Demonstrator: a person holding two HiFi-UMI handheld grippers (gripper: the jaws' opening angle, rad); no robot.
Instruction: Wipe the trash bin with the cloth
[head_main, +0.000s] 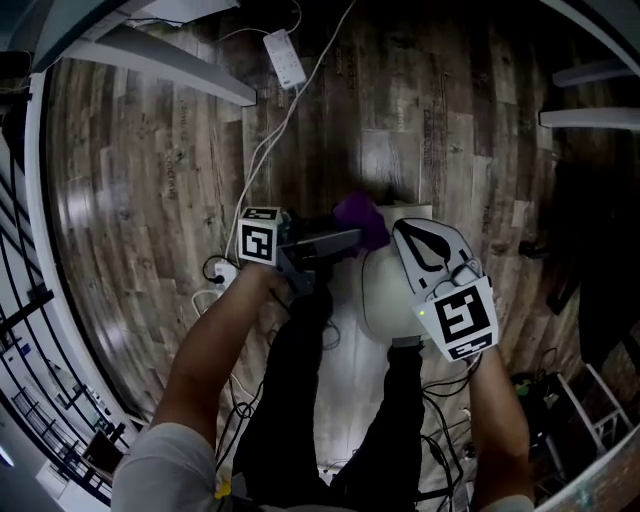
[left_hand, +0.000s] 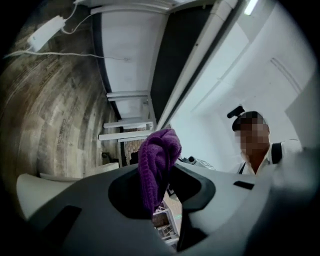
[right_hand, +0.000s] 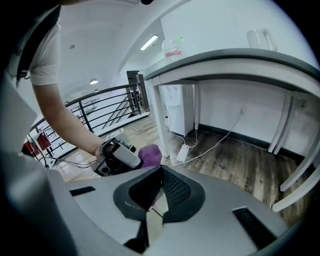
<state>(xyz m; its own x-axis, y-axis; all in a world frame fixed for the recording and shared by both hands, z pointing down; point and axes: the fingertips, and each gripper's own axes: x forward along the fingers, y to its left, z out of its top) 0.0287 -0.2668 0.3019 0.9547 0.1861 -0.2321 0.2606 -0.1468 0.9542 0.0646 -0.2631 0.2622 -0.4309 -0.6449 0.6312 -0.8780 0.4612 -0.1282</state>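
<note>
Open wood floor (head_main: 150, 180) lies left of and beyond the trash bin (head_main: 380, 295). White desk rails (head_main: 170, 62) close off the top-left corner, and 2 more rails are cut off at the right edge. Loose cables crowd the floor near the person's legs.

Counts: 2 grippers, 1 cloth, 1 bin, 1 power strip (head_main: 285, 58).

The left gripper (head_main: 345, 240) has its claw clamped on the purple cloth (head_main: 362, 218). In the left gripper view the cloth (left_hand: 157, 160) bunches up between the pads. It is held just above the bin's far rim; I cannot tell whether it touches.

The right gripper (head_main: 405, 232) has its claw fully closed with nothing in it; the pads meet in the right gripper view (right_hand: 161, 170). It hangs over the bin's right side.

Only the bin's white rounded top shows, and the right gripper covers part of it. The bin's base is hidden. The right gripper view shows the left gripper (right_hand: 117, 157) and the cloth (right_hand: 150, 154).
</note>
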